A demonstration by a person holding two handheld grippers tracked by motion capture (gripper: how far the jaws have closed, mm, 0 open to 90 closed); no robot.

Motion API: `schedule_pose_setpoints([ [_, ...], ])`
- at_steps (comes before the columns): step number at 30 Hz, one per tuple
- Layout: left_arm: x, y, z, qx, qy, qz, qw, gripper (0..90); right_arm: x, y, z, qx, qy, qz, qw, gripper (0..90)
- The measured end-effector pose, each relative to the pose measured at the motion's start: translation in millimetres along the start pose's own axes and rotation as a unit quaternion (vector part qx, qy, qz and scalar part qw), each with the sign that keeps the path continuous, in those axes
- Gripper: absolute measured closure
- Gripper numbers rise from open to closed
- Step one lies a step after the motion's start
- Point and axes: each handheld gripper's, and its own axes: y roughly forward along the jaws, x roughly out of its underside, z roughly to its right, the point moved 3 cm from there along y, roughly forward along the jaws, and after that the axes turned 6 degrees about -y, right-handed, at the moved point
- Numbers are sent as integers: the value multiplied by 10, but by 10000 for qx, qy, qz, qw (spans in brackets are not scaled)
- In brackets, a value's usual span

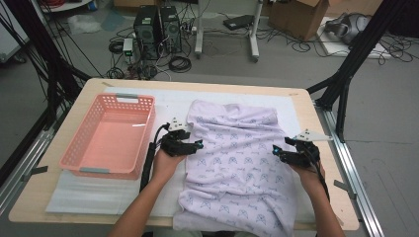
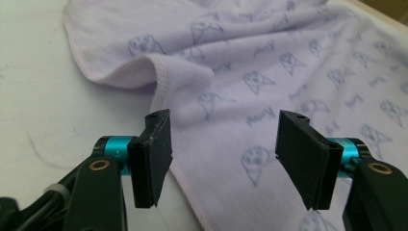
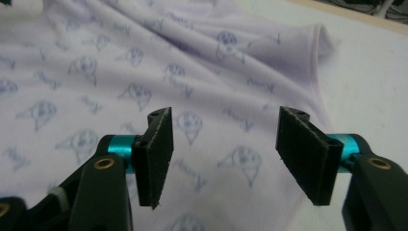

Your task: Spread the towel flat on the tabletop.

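one lilac printed cloth [image 1: 237, 163] on table [image 1: 316, 123], one pink basket [image 1: 109, 136]; two grippers, left gripper [image 1: 198, 144] and right gripper [image 1: 275, 150], jaws wide, nothing held

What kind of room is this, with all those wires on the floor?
Probably a lab or workshop for recording tasks, not a home. Computer towers and tangled cables sit on the floor, cardboard boxes stand behind, and the wooden table with its printed cloth is framed by black metal stands.

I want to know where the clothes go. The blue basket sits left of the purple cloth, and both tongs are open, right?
Not quite: the basket is pink, as the high view shows. It does sit left of the purple cloth, and both tongs are open.
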Motion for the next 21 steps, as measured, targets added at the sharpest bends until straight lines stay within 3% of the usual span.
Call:
schedule_pose_setpoints([
  [2, 64, -47, 16, 84, -48, -62, 9999, 379, 123, -71, -47, 191, -118, -85, 9997, 368],
  [5, 135, -63, 47, 166, 13, -361, 9992, 365, 279, -139, -84, 138, 56, -51, 9999, 371],
  [8, 201, -46, 124, 265, 60, -443, 9986, 379, 315, -186, -70, 102, 77, -126, 9998, 372],
  [13, 258, 14, 205, 59, 436, -509, 9977, 385, 335, -198, -26, 132, 207, -91, 9997, 371],
  [15, 264, 16, 228, -132, 781, -487, 9957, 487, 348, -188, -36, 107, 158, -126, 9997, 375],
  [18, 255, 22, 214, -40, 780, -448, 9959, 766, 342, -162, -37, 83, 115, -106, 9998, 376],
  [21, 213, 46, 138, 21, 317, -473, 9984, 864, 346, -131, -55, -98, 125, -44, 9999, 375],
])
